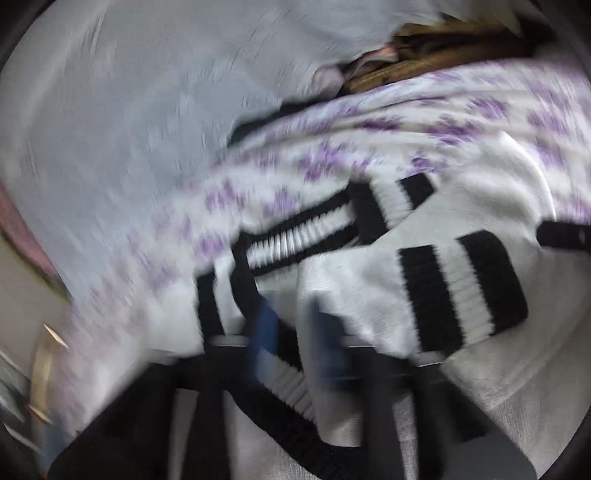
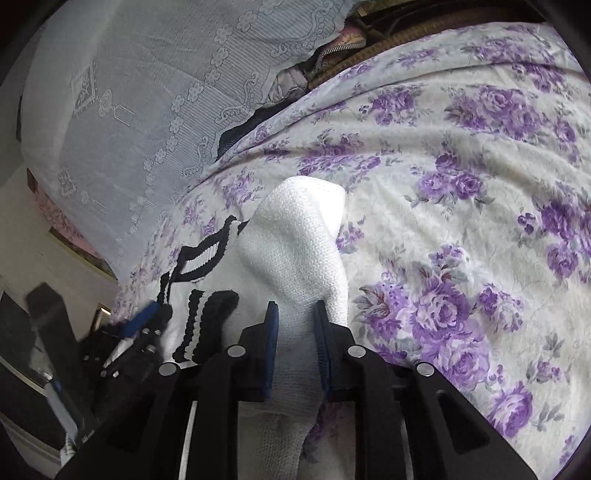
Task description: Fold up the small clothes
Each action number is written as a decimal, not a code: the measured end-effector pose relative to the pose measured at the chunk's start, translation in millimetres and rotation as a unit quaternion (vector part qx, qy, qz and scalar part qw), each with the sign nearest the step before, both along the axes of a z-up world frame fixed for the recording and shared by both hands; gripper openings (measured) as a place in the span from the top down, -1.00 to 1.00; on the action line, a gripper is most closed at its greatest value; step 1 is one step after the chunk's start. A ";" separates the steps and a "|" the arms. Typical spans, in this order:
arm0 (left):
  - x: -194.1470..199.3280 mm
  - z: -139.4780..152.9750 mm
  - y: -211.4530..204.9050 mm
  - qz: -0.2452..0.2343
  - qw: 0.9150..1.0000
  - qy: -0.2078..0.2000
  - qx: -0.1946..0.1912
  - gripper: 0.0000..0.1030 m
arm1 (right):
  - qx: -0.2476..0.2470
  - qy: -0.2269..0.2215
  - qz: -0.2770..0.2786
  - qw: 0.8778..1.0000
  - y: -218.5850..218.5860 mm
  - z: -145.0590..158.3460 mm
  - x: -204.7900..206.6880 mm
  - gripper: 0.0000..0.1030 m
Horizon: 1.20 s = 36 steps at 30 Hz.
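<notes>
Your right gripper has its jaws clamped on the white sweater, which is lying low in the frame's centre on the floral bedsheet. Your left gripper is blurred; I cannot tell its jaws' state.

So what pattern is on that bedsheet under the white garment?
Purple roses on white bedsheet, clearest in the right wrist view.

Purple floral bedspread, white lace cloth, brown wooden frame
</notes>
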<state>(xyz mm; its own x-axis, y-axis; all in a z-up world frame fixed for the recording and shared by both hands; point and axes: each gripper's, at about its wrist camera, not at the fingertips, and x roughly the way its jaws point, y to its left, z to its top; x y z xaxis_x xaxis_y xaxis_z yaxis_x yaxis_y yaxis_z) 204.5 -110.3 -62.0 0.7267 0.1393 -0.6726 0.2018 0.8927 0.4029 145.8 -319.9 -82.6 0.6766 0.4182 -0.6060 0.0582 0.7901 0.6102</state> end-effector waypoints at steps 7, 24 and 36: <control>-20.7 25.0 45.3 -0.051 0.986 0.025 -0.154 0.69 | 0.017 -0.001 -0.001 1.000 0.0 0.0 -1.7 0.58; -43.8 -11.4 -40.6 -0.159 0.987 0.025 0.000 0.31 | 0.015 -0.003 0.001 1.000 0.9 0.3 0.3 0.53; -27.9 22.4 106.0 0.018 0.978 0.024 -0.208 0.81 | 0.015 -0.003 0.002 1.000 1.1 0.5 1.6 0.53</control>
